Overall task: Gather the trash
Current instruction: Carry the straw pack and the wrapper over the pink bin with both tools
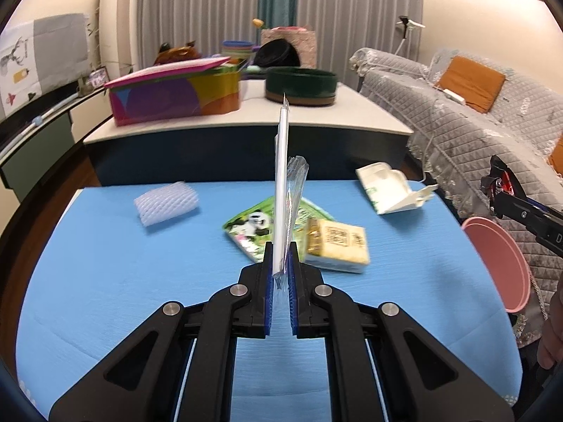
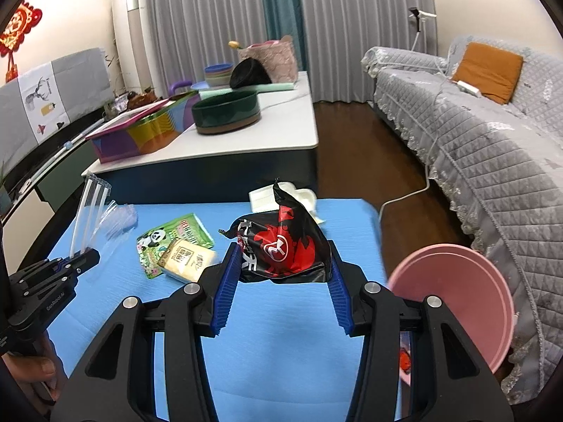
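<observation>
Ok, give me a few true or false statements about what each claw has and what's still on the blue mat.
1. The left claw is shut on a clear straw packet. True.
2. The right claw is empty. False: it grips a black and red wrapper.
3. A panda pouch lies on the blue mat. True.
4. The pink bin stands on the mat's left side. False: it is off the right edge.
5. The foam net is in the bin. False: it lies on the mat.
</observation>
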The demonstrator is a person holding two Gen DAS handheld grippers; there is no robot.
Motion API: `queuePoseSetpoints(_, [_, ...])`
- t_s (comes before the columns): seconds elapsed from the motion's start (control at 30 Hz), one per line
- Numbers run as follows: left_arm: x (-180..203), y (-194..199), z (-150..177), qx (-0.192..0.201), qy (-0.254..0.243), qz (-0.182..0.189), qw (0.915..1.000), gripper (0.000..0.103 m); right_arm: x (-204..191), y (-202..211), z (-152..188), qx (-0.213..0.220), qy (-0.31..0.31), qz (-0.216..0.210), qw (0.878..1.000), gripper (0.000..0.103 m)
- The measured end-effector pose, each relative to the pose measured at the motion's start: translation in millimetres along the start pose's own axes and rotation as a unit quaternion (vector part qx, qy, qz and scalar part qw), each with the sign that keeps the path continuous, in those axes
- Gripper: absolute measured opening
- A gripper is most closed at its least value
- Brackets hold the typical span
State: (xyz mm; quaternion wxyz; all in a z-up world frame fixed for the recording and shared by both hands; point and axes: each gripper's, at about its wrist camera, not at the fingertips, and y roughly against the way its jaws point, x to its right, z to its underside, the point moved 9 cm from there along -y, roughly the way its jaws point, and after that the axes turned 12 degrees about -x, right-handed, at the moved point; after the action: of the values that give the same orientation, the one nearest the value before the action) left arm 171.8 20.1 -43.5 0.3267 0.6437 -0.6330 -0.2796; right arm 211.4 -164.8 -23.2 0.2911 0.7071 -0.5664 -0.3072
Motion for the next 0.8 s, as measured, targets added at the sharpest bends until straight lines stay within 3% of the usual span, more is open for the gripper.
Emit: queuePoseSetpoints(0.8, [118,35,-14,0.01,-0.053,0.069,0.9962,0.007,111,67,6,0.046,-0.071,0.053,0.995,0.048])
